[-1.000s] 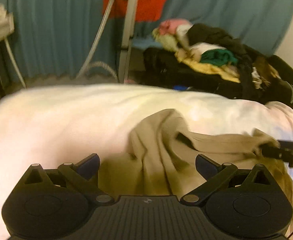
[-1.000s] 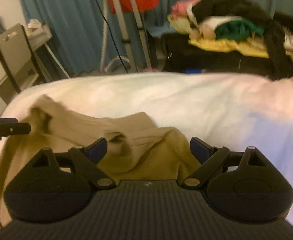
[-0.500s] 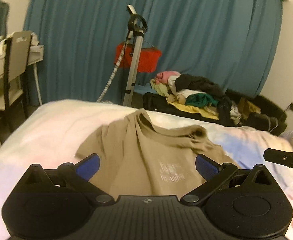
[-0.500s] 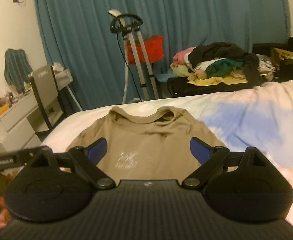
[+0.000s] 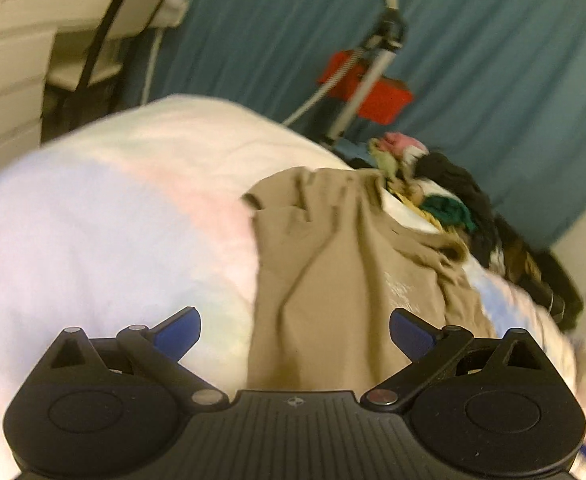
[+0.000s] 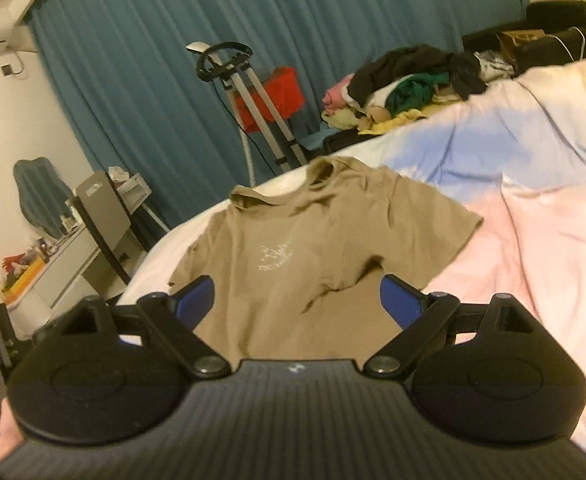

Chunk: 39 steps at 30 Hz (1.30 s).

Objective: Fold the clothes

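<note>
A tan T-shirt [image 6: 293, 248] with a small white chest print lies front up on the bed, collar toward the far edge, sleeves spread. In the left wrist view the T-shirt [image 5: 333, 280] looks wrinkled and runs away from me. My left gripper [image 5: 295, 330] is open and empty, above the shirt's lower part. My right gripper [image 6: 295, 300] is open and empty, above the shirt's hem. The hem itself is hidden under both grippers.
The bed has a pastel pink, blue and white cover [image 6: 533, 240]. A pile of clothes [image 6: 405, 80] lies on a dark case beyond the bed. A garment steamer stand [image 6: 249, 92] and blue curtain are behind. A desk and chair [image 6: 101, 216] stand left.
The shirt went from bunched and lifted to lying spread flat on the bed. Both grippers let go and pulled back; the left view has tilted and swung left.
</note>
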Each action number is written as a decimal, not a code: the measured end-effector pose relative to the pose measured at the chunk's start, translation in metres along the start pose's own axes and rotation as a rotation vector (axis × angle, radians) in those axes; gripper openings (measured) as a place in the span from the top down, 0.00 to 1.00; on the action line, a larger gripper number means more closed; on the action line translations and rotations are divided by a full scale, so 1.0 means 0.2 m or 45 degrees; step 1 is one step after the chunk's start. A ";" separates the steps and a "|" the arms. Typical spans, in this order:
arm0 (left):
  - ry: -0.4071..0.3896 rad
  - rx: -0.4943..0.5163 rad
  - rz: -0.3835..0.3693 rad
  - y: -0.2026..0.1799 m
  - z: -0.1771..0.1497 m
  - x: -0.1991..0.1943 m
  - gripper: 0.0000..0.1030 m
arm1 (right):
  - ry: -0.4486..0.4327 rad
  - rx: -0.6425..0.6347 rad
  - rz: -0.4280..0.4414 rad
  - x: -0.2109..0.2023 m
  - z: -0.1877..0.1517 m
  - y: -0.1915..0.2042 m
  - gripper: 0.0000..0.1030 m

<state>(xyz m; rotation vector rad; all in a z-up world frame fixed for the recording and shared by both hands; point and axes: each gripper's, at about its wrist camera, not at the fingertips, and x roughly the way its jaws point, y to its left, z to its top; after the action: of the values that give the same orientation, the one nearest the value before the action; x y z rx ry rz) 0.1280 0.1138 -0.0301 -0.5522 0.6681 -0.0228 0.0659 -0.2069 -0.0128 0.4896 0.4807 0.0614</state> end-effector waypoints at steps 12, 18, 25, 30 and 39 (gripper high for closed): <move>-0.075 -0.177 0.031 0.17 0.30 0.60 0.39 | 0.024 0.075 -0.046 0.38 -0.03 -0.12 0.12; -0.055 -0.104 0.060 0.11 0.45 0.84 0.83 | 0.075 0.146 -0.060 0.56 -0.02 -0.19 0.12; -0.083 0.093 0.247 -0.02 0.77 0.83 0.94 | 0.084 0.165 -0.070 0.65 -0.03 -0.21 0.12; -0.266 0.050 0.480 0.01 0.99 0.71 0.84 | 0.071 0.183 -0.089 0.64 -0.02 -0.22 0.12; -0.069 -0.296 0.120 0.29 0.68 0.48 0.33 | 0.028 0.182 -0.083 0.55 -0.01 -0.21 0.12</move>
<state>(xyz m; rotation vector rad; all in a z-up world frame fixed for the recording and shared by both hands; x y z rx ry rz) 0.2760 0.2103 -0.0264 -0.7414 0.6475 0.1597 0.1608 -0.2238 -0.0805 0.6135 0.5243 -0.0307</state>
